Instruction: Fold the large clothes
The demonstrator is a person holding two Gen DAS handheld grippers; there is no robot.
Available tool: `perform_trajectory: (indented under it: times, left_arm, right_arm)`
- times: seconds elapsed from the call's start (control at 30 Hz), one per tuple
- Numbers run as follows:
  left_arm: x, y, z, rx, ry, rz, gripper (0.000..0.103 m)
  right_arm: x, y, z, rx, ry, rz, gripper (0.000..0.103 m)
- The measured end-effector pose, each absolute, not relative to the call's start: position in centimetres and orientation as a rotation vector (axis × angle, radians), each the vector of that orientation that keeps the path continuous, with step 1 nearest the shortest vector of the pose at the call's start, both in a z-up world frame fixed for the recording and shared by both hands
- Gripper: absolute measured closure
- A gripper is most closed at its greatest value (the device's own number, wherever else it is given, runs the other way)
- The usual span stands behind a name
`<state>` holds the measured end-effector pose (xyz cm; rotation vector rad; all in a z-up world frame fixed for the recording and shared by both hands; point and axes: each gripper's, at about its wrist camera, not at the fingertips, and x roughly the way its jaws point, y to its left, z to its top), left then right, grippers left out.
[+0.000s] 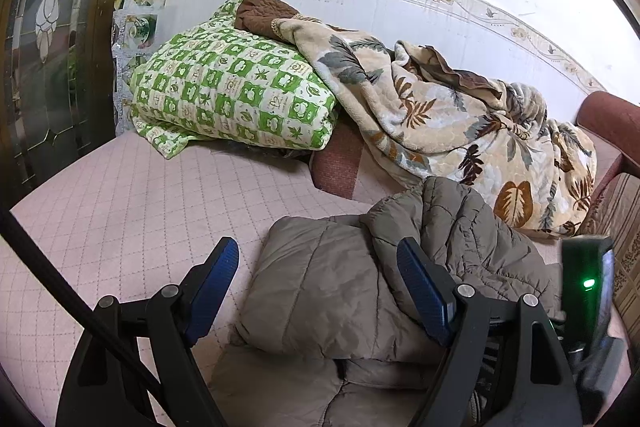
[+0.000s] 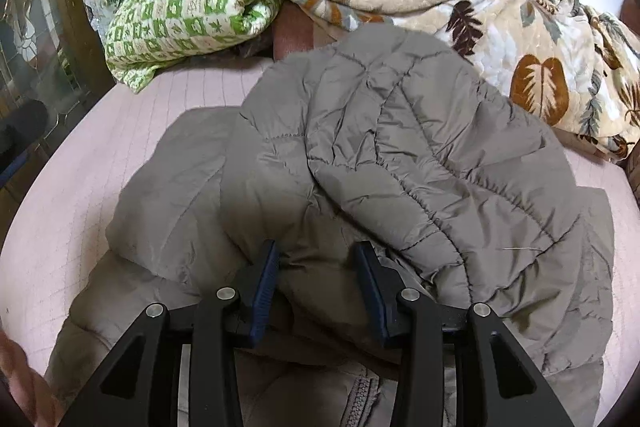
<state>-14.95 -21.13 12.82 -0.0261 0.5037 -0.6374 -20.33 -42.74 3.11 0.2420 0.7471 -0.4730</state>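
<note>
Two claws are seen over a grey jacket (image 2: 400,155) bunched on the pink bed (image 1: 120,207): the left claw (image 1: 316,267) is held wide apart above it, the right claw (image 2: 316,263) is clamped on a fold

L hand-held gripper (image 1: 318,287) open over jacket (image 1: 340,299).
</note>
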Motion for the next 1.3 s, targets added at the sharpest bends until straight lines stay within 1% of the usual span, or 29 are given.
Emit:
perform_trajectory:
  times: [0.33,0.43,0.63,0.8,1.1,1.23,1.3]
  left_arm:
    - [-14.9,-21.1,12.8,-0.026,0.502,-0.64,0.022]
    - [-14.9,-21.1,12.8,-0.025,0.504,-0.639,0.022]
    - [-15.2,-21.4,12.8,-0.02,0.502,-0.643,0.022]
    - [-15.7,-21.9,12.5,-0.016,0.506,-0.65,0.022]
    - [-15.5,-21.9,12.5,-0.016,0.509,-0.652,0.022]
    - [-15.9,-21.8,12.7,-0.018,0.505,-0.657,0.022]
    - [-16.3,-21.5,13.2,-0.015,0.497,-0.657,0.022]
  right_arm:
    - [-24.8,-42.9,6.6,0.256,0.664,-0.519,0.059]
    - [-25.7,-43.5,6.2,0.269,0.673,-0.548,0.059]
    - [-25.3,-44.8,2.8,0.328,0.736,-0.569,0.059]
    - [-24.7,-45.0,1.2,0.344,0.744,-0.581,0.058]
    - [-24.6,-45.2,0.7,0.353,0.756,-0.578,0.057]
    - [-25.1,-45.0,1.6,0.369,0.748,-0.575,0.057]
    - [-26.2,-44.6,2.7,0.396,0.719,-0.563,0.054]
